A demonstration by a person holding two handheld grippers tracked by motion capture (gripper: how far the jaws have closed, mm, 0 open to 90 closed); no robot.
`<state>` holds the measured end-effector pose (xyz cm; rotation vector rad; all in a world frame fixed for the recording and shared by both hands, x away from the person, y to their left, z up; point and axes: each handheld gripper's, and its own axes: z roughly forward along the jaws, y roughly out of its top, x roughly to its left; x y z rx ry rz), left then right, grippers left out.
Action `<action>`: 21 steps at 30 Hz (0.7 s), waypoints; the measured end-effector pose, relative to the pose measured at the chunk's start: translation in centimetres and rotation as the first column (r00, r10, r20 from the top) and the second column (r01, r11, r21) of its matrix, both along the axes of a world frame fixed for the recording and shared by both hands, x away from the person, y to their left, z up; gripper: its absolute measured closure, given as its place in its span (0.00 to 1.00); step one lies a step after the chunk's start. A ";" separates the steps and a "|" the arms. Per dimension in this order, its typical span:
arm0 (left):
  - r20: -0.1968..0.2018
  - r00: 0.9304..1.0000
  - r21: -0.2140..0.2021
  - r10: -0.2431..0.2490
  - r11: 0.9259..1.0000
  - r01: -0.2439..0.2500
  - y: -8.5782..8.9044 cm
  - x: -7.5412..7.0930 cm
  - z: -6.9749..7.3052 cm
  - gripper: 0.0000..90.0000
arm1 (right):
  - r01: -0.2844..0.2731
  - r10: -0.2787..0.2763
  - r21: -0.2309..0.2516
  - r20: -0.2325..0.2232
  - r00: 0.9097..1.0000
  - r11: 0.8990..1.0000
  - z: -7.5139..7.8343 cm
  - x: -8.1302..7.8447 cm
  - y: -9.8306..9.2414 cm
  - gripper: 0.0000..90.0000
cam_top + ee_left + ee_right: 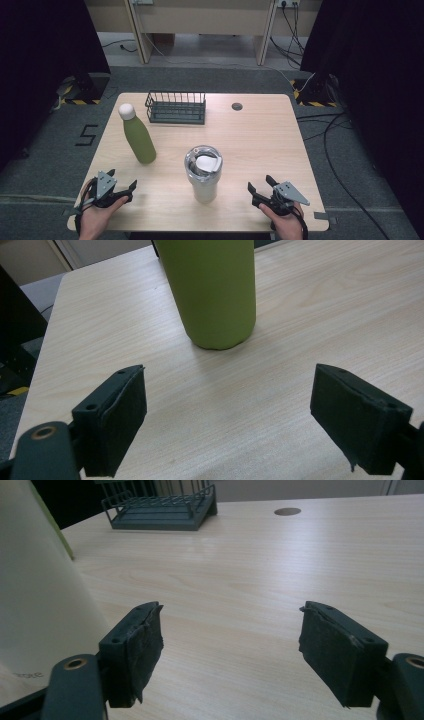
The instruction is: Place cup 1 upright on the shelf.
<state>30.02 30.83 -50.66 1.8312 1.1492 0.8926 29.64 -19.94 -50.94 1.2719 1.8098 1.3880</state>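
High view has both tools parked at the near edge of the worktop (pixel 260 125), each in a hand. The left tool (pixel 125 191) sits at the near left corner with its jaws spread wide and nothing between them; the right tool (pixel 260 189) mirrors it at the near right, jaws just as far apart and empty. Left gripper view looks straight at the base of the green bottle (pixel 212 290), standing upright a little beyond the spread jaws, apart from them. From above, that green bottle (pixel 137 135) with its white cap stands on the left half of the worktop. Centre near, between the two tools, stands the steel tumbler (pixel 203 172), upright, clear lid on top; right gripper view catches its pale wall (pixel 35 595) at the left edge. Farther back sits a dark wire basket (pixel 176 107), and right of it a small round hole (pixel 237 106) in the worktop.
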 end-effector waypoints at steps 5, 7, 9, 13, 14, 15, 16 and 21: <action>0.001 1.000 0.001 -0.004 1.000 0.004 0.0 -0.1 0.0 0.16 | -0.036 0.036 -0.014 0.018 0.999 0.999 0.1 -0.1 0.4 0.22; 0.006 1.000 -0.002 -0.004 1.000 0.004 0.0 -0.1 0.1 0.16 | -0.068 0.069 -0.015 0.038 0.997 0.998 0.4 -0.3 1.0 0.20; 0.005 1.000 0.000 -0.007 1.000 0.007 0.0 0.0 0.1 0.16 | -0.096 0.097 -0.024 0.057 0.994 0.995 0.6 -0.4 1.5 0.19; 0.009 1.000 -0.002 -0.009 1.000 0.009 0.0 0.1 0.2 0.16 | -0.143 0.144 -0.020 0.067 0.987 0.990 0.7 -0.6 2.4 0.18; 0.012 1.000 0.001 -0.011 1.000 0.011 0.0 0.2 0.2 0.16 | -0.152 0.153 -0.023 0.071 0.986 0.988 0.7 -0.5 2.5 0.18; 0.012 1.000 0.000 -0.011 1.000 0.011 0.0 0.2 0.2 0.16 | -0.160 0.161 -0.019 0.067 0.985 0.987 0.7 -0.5 2.7 0.18; 0.012 1.000 0.000 -0.011 1.000 0.011 0.0 0.2 0.2 0.16 | -0.160 0.161 -0.019 0.067 0.985 0.987 0.7 -0.5 2.7 0.18; 0.018 1.000 -0.007 -0.010 1.000 0.010 0.1 0.3 0.3 0.16 | -0.231 0.231 -0.010 0.083 0.969 0.973 1.1 -0.6 4.3 0.18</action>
